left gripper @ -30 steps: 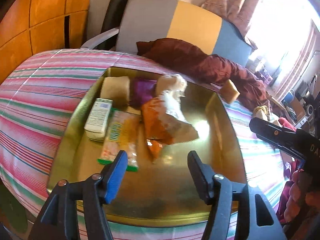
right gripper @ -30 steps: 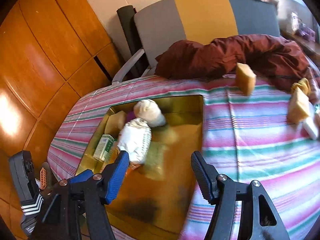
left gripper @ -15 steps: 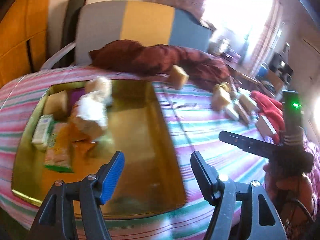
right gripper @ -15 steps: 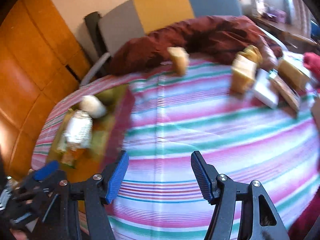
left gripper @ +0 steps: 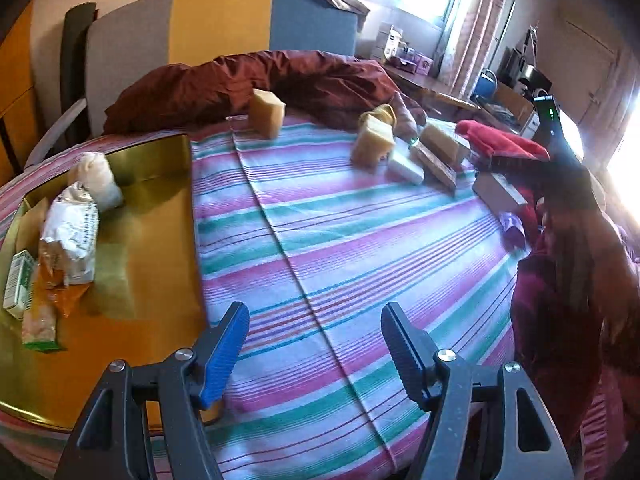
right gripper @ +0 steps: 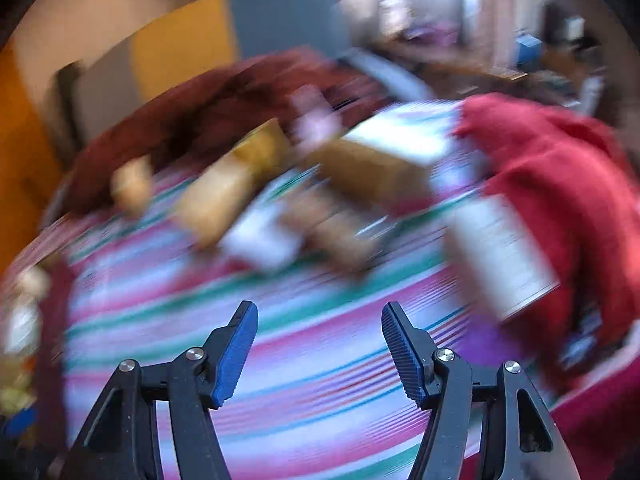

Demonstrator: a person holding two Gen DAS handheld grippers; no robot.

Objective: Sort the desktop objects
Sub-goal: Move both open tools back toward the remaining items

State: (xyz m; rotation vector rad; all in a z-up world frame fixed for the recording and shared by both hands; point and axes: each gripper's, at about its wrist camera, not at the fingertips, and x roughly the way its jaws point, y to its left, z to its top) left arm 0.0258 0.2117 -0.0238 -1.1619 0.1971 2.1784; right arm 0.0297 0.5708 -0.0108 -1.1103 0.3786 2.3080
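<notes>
A gold tray [left gripper: 152, 264] lies at the left of the striped tablecloth and holds a white packet [left gripper: 74, 232], a cream bundle [left gripper: 98, 176], an orange packet and a small green box [left gripper: 18, 282]. Loose tan blocks [left gripper: 267, 112] [left gripper: 374, 144], a white bar [left gripper: 406, 166] and boxes sit at the far right of the table. My left gripper [left gripper: 314, 344] is open and empty over the cloth beside the tray. My right gripper [right gripper: 318, 338] is open and empty; its view is blurred, facing the blocks [right gripper: 224, 200] and a white box [right gripper: 504, 256].
A dark red blanket [left gripper: 240, 80] lies along the table's far edge before a grey, yellow and blue chair back [left gripper: 220, 24]. A red cloth [left gripper: 496, 142] sits at the right edge. The other gripper's black body [left gripper: 560, 152] shows at the right.
Both grippers have swung right, away from the tray and toward the loose blocks and boxes. Both stay open and empty. The right wrist view has become motion-blurred.
</notes>
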